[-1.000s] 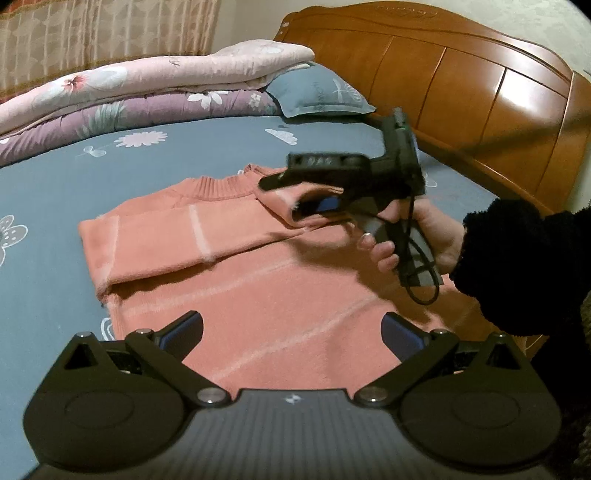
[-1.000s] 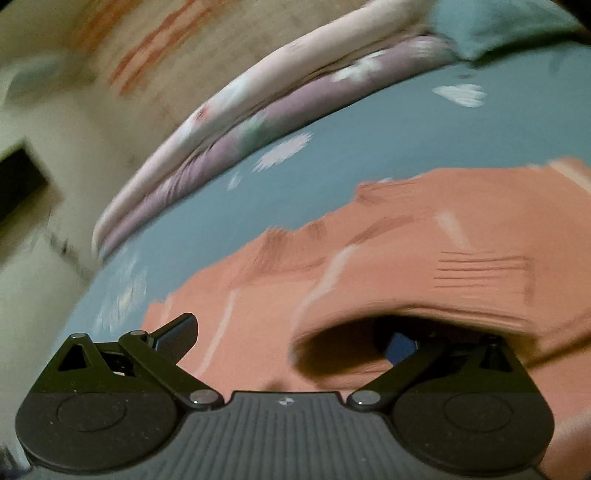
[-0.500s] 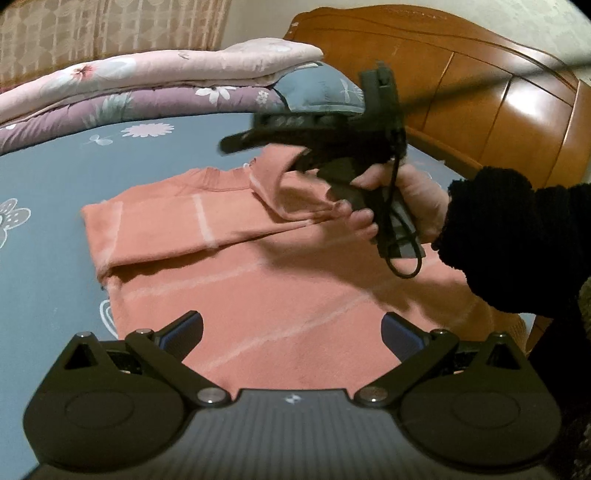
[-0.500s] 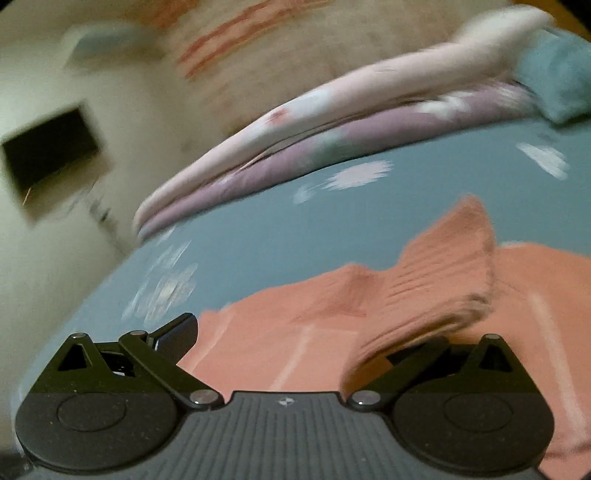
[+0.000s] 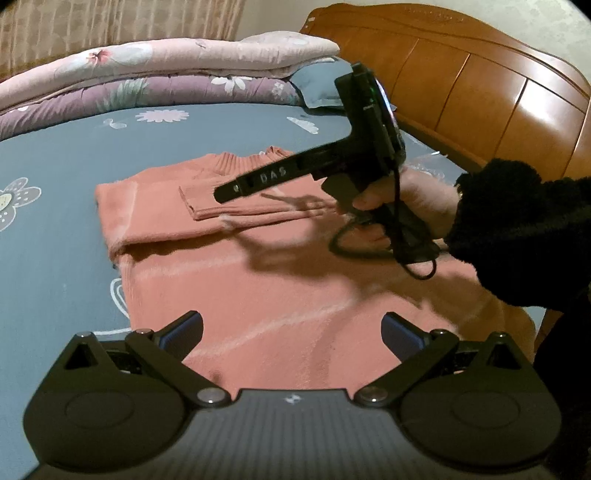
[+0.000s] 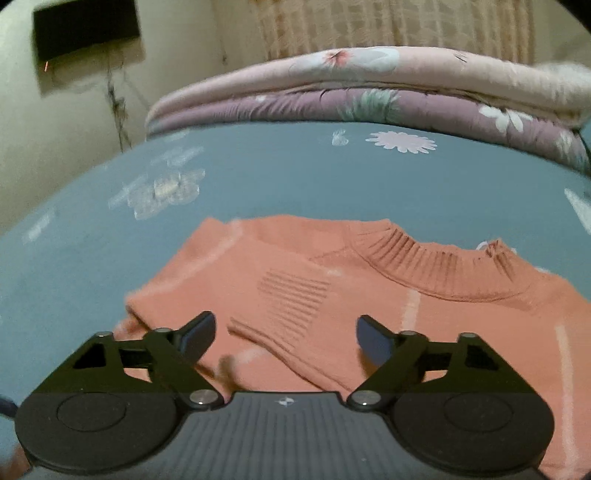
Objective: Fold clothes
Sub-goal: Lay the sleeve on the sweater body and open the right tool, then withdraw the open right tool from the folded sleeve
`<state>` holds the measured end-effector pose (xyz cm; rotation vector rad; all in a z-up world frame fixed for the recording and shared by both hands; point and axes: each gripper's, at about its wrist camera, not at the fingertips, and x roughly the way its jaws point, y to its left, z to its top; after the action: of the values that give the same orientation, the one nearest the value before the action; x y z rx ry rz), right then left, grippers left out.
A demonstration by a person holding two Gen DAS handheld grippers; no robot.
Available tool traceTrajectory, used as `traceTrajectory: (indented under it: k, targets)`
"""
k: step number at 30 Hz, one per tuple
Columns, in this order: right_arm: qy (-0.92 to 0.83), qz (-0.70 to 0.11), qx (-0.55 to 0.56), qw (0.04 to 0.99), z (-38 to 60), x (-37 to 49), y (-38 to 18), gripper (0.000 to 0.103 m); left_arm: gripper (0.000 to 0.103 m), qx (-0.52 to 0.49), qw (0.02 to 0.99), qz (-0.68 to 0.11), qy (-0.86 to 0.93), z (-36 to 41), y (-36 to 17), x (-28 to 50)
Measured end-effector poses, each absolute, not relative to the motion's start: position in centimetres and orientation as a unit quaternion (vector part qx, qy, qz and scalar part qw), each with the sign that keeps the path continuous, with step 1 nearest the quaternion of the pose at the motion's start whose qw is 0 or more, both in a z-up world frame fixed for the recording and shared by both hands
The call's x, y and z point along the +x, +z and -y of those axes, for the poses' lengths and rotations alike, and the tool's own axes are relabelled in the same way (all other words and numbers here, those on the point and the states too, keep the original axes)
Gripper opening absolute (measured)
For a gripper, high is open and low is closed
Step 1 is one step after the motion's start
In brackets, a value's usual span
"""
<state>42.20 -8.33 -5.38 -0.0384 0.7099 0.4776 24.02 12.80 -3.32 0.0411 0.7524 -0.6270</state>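
A salmon-pink sweater (image 5: 266, 295) lies flat on the blue-grey flowered bedsheet (image 5: 55, 240), its ribbed collar (image 6: 424, 258) at the far side. One sleeve (image 5: 251, 210) is folded across the chest, and its ribbed cuff (image 6: 291, 295) rests on the body. My left gripper (image 5: 291, 325) hovers open over the near hem with nothing between its fingers. A hand (image 5: 417, 199) in a black fuzzy sleeve holds my right gripper (image 6: 286, 326) just above the cuff. Its jaws are closing and the pads touch no cloth.
Folded pink and purple quilts (image 5: 166, 66) and a blue pillow (image 5: 317, 85) line the far side of the bed. A wooden headboard (image 5: 480, 92) stands at the right. A dark screen (image 6: 85, 29) hangs on the wall beyond the bed.
The right gripper let go of the sleeve cuff, which now lies flat across the chest. It rolled upright and drew back. The left gripper stayed put.
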Motion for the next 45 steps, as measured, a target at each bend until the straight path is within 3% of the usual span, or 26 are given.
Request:
traceTrajectory:
  k: [4, 6, 14, 16, 19, 25, 30, 42, 44, 45]
  targets:
    - [0.212, -0.35, -0.043, 0.911, 9.5, 40.8, -5.4, 0.061, 0.102, 0.017, 0.881, -0.361, -0.305, -12.9, -3.4, 24.4]
    - [0.179, -0.345, -0.036, 0.921, 11.9, 40.0, -4.8, 0.056, 0.102, 0.02, 0.88, -0.363, -0.306, -12.9, -3.5, 24.7]
    - [-0.039, -0.357, 0.035, 0.933, 26.8, 37.5, -5.7, 0.047, 0.102, 0.031, 0.87, -0.37, -0.324, -11.8, -3.7, 26.0]
    - [-0.046, -0.363, 0.046, 0.929, 28.3, 36.8, -6.1, 0.039, 0.102, 0.037, 0.868, -0.372, -0.327, -11.1, -3.8, 26.3]
    - [-0.04, -0.366, 0.059, 0.928, 29.8, 35.6, -6.3, 0.037, 0.102, 0.042, 0.864, -0.377, -0.331, -10.2, -3.7, 26.4]
    - [-0.034, -0.323, 0.065, 0.943, 31.4, 37.2, -4.1, 0.037, 0.102, 0.07, 0.86, -0.385, -0.328, -7.9, -3.2, 26.1]
    - [-0.022, -0.397, 0.073, 0.914, 33.5, 42.4, -7.5, 0.038, 0.102, 0.073, 0.872, -0.383, -0.298, -5.9, -2.6, 25.7]
    - [0.251, -0.393, -0.05, 0.883, 28.4, 33.7, -5.8, 0.046, 0.102, -0.005, 0.879, -0.469, -0.087, -5.0, -5.7, 21.9]
    - [0.288, -0.401, -0.075, 0.866, 27.0, 32.1, -6.7, 0.055, 0.102, -0.005, 0.868, -0.492, -0.07, -4.5, -6.9, 20.8]
    - [0.302, -0.399, -0.093, 0.861, 26.4, 31.2, -7.1, 0.066, 0.102, -0.008, 0.861, -0.505, -0.06, -4.4, -7.6, 20.3]
